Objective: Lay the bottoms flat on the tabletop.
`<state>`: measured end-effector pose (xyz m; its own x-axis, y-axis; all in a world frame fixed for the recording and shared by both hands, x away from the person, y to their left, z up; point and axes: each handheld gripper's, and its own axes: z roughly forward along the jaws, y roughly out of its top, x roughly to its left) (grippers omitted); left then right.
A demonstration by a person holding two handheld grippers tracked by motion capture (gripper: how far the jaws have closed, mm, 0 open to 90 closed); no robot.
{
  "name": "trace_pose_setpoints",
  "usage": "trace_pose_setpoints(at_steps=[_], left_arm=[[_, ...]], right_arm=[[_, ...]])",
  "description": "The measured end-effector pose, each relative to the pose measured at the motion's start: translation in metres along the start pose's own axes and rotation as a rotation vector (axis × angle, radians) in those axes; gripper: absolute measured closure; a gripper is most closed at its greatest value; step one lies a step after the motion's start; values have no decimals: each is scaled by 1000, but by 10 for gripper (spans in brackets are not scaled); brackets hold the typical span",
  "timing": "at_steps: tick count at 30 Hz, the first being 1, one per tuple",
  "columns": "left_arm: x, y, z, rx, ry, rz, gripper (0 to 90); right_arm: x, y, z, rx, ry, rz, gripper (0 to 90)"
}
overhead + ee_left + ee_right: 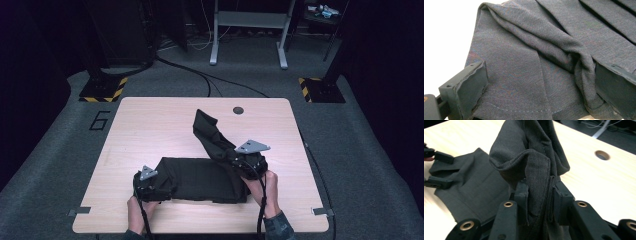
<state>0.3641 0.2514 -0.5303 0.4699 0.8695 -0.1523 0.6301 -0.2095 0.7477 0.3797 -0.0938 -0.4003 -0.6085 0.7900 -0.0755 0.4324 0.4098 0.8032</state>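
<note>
Looking down from the high view, a dark garment (200, 177), probably trousers, lay on the wooden table (150, 125), most of it flat between the two claws and one long part rising from the right gripper (248, 161) toward the far edge beside the round cable hole (238, 110). That part was lifted, apparently so it could be carried across the flat part as a fold. The left gripper (150, 184) sat at the garment's near-left corner, seemingly to keep the cloth from sliding. In the left gripper view, grey-black fabric (544, 62) with a stitched hem lay between the jaws, which stood spread; a rumpled ridge of cloth leaned against the right-hand jaw, while the other jaw rested at the cloth's edge without visibly pressing it, so this claw looked like an anchor more than a pinch. In the right gripper view, the jaws were pinched on a thick doubled seam of the cloth (534, 170), which stood up straight ahead of them, and the other claw (437, 168) showed far off at the flat part's edge.
</note>
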Motion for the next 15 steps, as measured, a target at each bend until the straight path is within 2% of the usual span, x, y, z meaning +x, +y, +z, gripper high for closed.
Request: trace_pose_setpoints(at_steps=[7, 12, 15], left_arm=[[0, 0, 0, -3, 13, 10, 4], [0, 0, 1, -10, 17, 1, 5], [0, 0, 1, -9, 19, 2, 5]], right_arm=[[-17, -16, -24, -32, -58, 66, 683], [-30, -34, -42, -46, -98, 131, 683], [-38, -48, -53, -45, -140, 162, 694]])
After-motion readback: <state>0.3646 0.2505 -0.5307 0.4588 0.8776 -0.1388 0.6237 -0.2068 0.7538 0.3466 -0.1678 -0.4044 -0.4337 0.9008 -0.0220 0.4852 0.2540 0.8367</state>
